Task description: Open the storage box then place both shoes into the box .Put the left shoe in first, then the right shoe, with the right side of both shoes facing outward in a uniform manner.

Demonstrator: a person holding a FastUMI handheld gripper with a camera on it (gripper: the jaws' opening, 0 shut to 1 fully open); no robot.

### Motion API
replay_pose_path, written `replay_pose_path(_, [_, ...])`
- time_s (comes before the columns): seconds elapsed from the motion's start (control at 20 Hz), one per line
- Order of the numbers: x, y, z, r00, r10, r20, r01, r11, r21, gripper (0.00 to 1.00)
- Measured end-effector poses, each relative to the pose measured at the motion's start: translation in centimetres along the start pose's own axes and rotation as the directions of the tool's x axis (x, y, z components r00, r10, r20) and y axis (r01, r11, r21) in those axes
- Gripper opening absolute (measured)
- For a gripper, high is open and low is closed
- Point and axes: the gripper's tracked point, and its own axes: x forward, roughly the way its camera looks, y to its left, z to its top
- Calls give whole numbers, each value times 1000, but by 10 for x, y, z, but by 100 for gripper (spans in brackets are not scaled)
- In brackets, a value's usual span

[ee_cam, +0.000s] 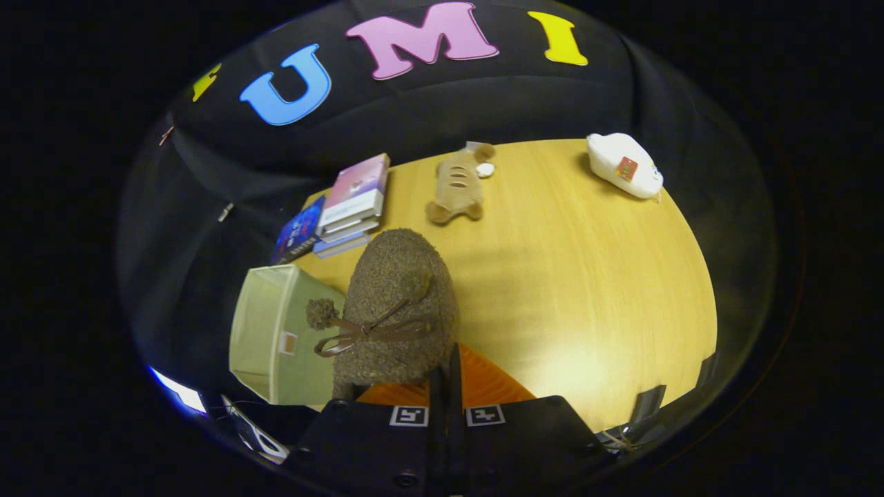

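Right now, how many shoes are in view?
1: a brown fuzzy shoe held up by the shut gripper, beside the green storage box. The other may be hidden.

Black gripper (445, 386) body, two square markers

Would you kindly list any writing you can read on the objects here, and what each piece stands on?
No text on the objects is legible.
books: cover print is blurred.
white soft toy: its tag is too small to read.
storage box: its small label is too small to read.
gripper, fingers shut on the shoe: patterned squares, no words.
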Motion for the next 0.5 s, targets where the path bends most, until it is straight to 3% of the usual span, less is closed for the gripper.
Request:
replay_pose_path(0.25, [-3,118,10,993,115,-40,-112,992,60,5])
replay_pose_path(0.5, [20,196,-2,989,120,-91,-117,992,44,5])
